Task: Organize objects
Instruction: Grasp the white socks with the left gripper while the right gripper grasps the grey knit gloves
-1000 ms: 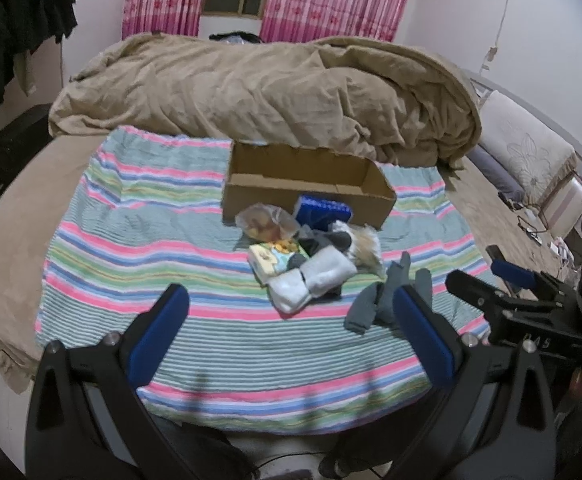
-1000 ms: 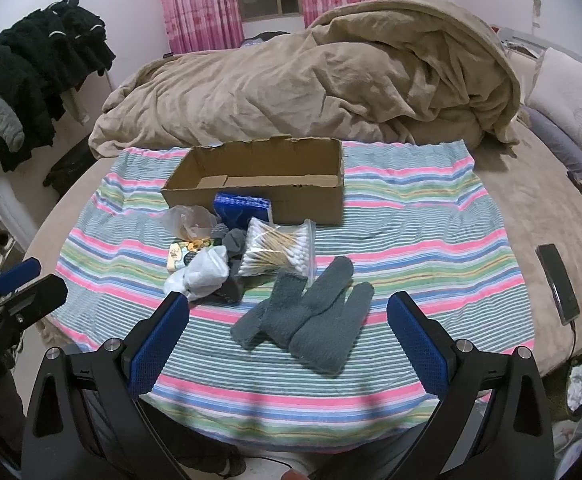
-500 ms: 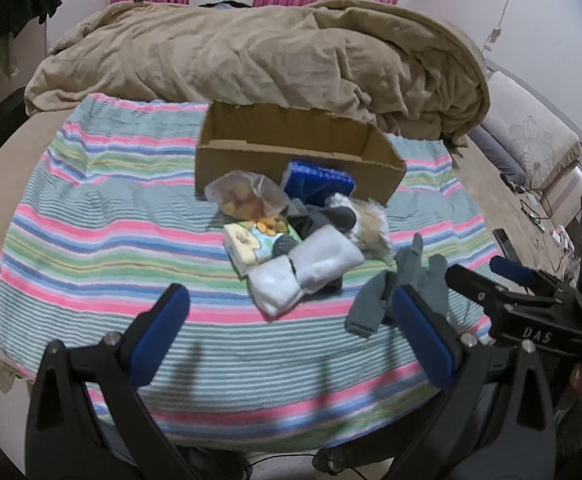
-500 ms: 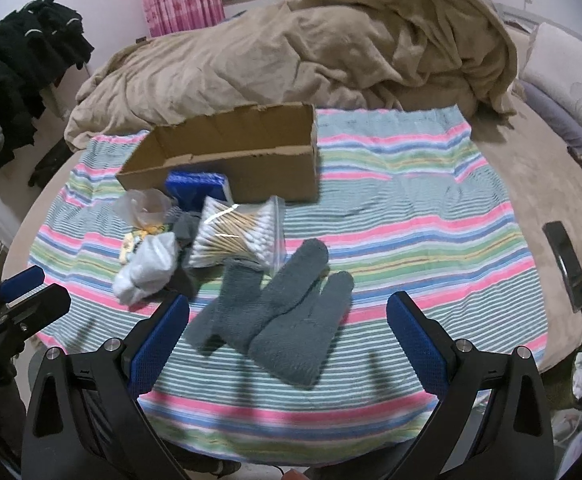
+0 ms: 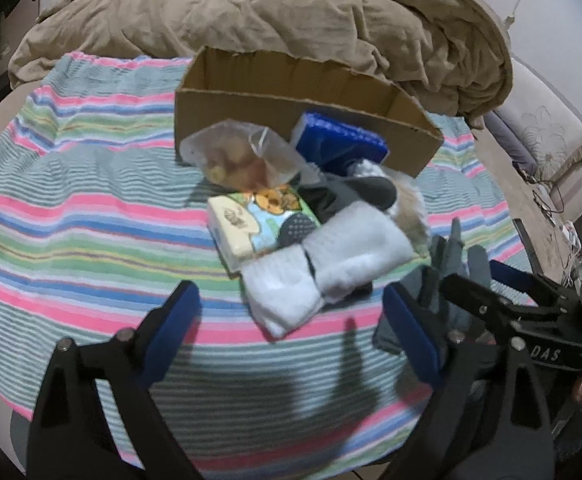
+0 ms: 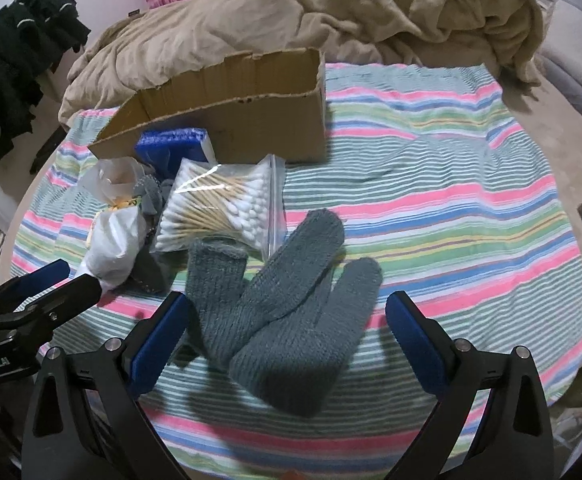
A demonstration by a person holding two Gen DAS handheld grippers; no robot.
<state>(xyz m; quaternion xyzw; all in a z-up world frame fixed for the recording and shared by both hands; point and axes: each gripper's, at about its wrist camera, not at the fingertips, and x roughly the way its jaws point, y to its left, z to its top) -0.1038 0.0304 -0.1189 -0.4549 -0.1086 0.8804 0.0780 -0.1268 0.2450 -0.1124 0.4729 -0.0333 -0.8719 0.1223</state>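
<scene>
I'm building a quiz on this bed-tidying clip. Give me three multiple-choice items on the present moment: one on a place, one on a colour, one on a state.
1. Where does the clear zip bag of cotton swabs lie?
A. inside the brown cardboard box
B. on the striped blanket, in front of the box
C. on the tan duvet

2. What colour are the knitted gloves?
A. grey
B. red
C. yellow

3. How does the right gripper stand?
A. shut on a glove
B. shut on the swab bag
C. open, holding nothing

Answers:
1 B: the bag rests on the striped blanket below the brown cardboard box.
2 A: both gloves are grey knit.
3 C: its blue pads sit wide apart, either side of the gloves.
</scene>
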